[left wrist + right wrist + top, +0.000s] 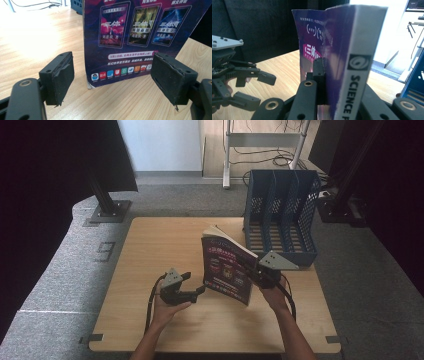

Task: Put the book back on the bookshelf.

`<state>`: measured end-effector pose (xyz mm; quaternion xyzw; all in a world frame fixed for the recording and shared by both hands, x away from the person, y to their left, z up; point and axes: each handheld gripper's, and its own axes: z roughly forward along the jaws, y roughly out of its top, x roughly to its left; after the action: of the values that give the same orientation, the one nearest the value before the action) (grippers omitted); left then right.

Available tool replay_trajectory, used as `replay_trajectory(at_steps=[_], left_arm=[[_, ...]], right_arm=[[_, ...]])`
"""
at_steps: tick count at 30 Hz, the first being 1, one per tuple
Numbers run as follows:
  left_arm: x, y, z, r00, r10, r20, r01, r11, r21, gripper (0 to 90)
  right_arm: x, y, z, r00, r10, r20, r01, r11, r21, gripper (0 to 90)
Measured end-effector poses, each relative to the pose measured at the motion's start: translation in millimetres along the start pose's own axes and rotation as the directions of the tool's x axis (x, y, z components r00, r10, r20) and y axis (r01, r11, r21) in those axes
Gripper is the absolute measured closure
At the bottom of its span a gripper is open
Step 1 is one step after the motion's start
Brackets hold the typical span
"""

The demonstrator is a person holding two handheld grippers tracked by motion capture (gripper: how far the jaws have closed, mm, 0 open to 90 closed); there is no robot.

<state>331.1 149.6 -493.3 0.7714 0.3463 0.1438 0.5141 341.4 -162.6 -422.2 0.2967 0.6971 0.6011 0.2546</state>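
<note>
The right gripper (254,268) clamps the book (227,268) upright at table centre, lower corner resting on the wood. The left gripper (199,292), jaws wide, sits just left of it. Placement into the blue file rack (281,217), far right, remains undone.

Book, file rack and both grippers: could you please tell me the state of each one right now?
Book: closed, upright on the table, a lower corner resting on the wood, clamped at the spine side.
Right gripper: shut on the book.
Left gripper: open, jaws wide, facing the book's cover, not touching it.
File rack: upright at the table's far right, slots empty.
</note>
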Motion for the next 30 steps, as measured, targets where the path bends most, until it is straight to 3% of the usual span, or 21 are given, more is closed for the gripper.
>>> replay_trajectory(at_steps=[11, 30], left_arm=[[-3.8, -7.5, 2.1, 0.9999, -0.010, 0.009, 0.010, 0.9999, 0.013, 19.2], [0.2, -6.1, -10.7, 0.9993, -0.036, 0.001, 0.036, 0.9990, -0.026, 19.8]], right_arm=[[6.9, 0.8, -3.4, 0.9995, 0.032, 0.007, -0.032, 0.999, -0.013, 81.3], [14.3, 9.7, -3.5, 0.9996, 0.024, 0.012, -0.023, 0.999, -0.039, 81.4]])
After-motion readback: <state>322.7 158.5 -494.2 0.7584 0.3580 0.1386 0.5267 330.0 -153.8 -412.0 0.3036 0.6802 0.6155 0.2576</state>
